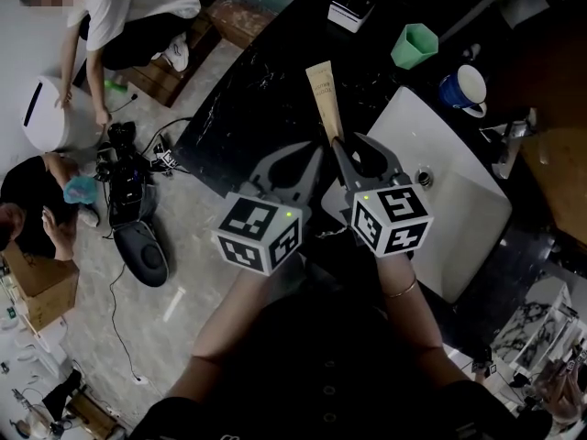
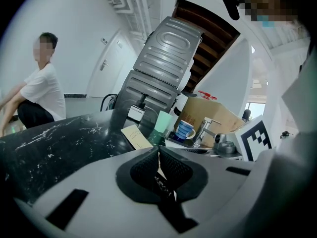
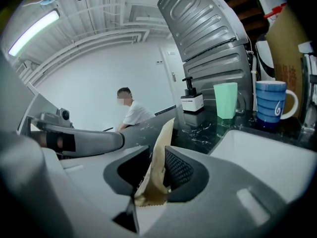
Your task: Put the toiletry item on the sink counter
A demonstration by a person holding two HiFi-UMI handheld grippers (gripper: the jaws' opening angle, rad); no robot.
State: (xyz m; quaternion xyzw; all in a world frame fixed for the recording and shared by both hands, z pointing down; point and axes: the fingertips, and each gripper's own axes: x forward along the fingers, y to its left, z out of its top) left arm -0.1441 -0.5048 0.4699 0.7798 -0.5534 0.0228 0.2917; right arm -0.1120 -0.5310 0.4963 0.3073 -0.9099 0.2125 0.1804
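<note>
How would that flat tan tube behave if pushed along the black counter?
The flat tan tube looks thin and slightly bowed, so probably floppy and light. Flat-sided, it should slide, not roll, on the glossy black counter.

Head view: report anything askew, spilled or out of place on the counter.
Only the tan tube stands out: it lies slanted on the black counter by the sink, its crimped tail between the right tool's open jaws, leaning against one pad. The green cup and blue mug stand upright; no spill shows.
</note>
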